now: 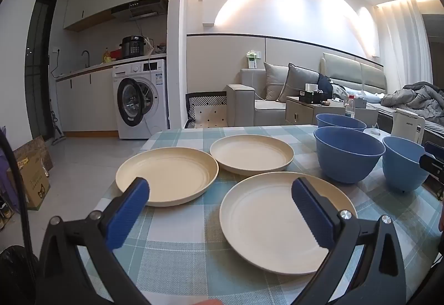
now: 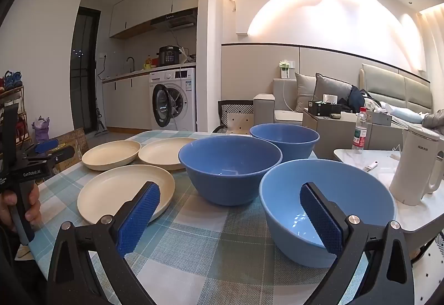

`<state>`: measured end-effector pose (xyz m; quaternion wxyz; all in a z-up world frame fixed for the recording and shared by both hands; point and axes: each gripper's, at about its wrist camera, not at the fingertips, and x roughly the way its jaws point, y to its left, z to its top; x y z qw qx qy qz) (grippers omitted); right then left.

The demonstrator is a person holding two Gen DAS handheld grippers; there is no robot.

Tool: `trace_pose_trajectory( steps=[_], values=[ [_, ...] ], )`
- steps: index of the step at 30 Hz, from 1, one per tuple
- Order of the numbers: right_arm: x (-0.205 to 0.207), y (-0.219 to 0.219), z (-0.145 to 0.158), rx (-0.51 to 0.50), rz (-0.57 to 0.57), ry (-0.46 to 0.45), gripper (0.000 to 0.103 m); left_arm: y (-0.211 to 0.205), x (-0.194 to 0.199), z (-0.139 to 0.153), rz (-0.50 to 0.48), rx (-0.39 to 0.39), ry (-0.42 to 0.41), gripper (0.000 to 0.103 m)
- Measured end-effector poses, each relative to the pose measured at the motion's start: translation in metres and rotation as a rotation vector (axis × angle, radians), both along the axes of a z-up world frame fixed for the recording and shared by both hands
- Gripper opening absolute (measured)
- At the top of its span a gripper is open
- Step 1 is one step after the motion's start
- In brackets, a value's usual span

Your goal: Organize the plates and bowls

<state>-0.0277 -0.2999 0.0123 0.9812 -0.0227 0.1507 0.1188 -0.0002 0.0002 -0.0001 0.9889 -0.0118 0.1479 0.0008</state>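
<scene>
Tongs, left (image 1: 220,210) and right (image 2: 230,214), hang spread above cream plates (image 1: 166,176) and blue bowls (image 2: 230,166).

washing machine (image 2: 172,103) door ajar | white kettle (image 2: 418,166) right | bottle (image 2: 360,129) behind | checked tablecloth (image 2: 194,244)
</scene>
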Motion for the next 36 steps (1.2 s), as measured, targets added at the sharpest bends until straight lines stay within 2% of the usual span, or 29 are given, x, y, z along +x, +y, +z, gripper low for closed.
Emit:
trace_pose_trajectory(
  steps=[36],
  values=[
    [0.0,0.0,-0.0004,0.002,0.0,-0.001,0.103,-0.0001,-0.0013,0.0008,-0.018,-0.001,0.001,0.103]
  ],
)
